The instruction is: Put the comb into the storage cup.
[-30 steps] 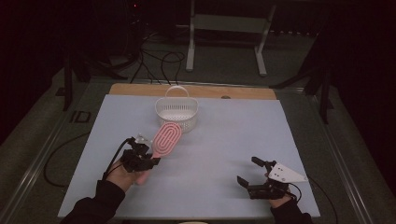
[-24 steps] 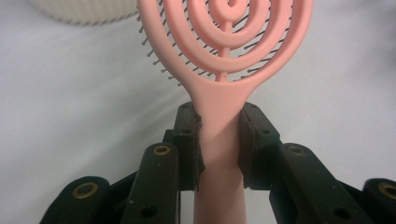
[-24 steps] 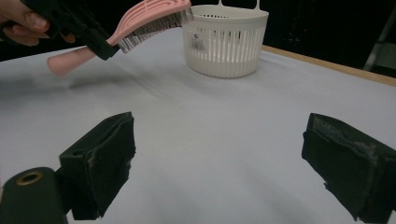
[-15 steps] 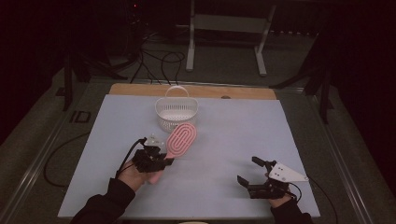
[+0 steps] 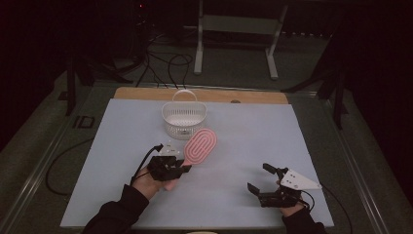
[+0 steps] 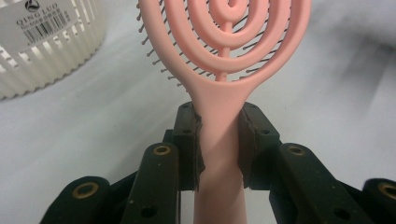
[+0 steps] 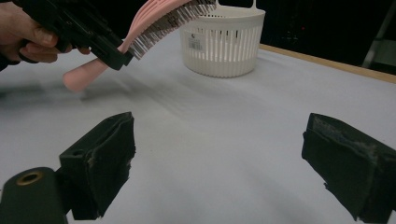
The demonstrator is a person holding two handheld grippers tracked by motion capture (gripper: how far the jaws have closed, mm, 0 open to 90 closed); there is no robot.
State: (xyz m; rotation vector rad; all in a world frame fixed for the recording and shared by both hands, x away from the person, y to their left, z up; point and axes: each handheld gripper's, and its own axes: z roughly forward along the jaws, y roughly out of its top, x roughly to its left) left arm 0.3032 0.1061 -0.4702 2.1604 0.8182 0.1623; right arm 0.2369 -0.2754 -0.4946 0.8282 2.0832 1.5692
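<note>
A pink hairbrush (image 5: pixel 199 146) with an oval, ringed head is held off the table, bristles down. My left gripper (image 5: pixel 181 169) is shut on its handle, and in the left gripper view both pads press the pink hairbrush (image 6: pixel 219 135) just below the head. A white slatted basket (image 5: pixel 184 118) with a loop handle stands behind the brush head, which points toward it; the same basket (image 7: pixel 223 42) shows in the right gripper view beyond the brush (image 7: pixel 154 23). My right gripper (image 5: pixel 260 179) rests open near the front right of the table, nothing between its jaws.
A pale blue mat (image 5: pixel 253 131) covers the table, with a wooden strip (image 5: pixel 204 94) along its far edge. Cables (image 5: pixel 170 63) and a metal stand (image 5: pixel 234 29) lie on the dark floor beyond.
My left gripper has carried the hairbrush rightward and slightly toward me, away from the basket's front. The right gripper has stayed where it was.
</note>
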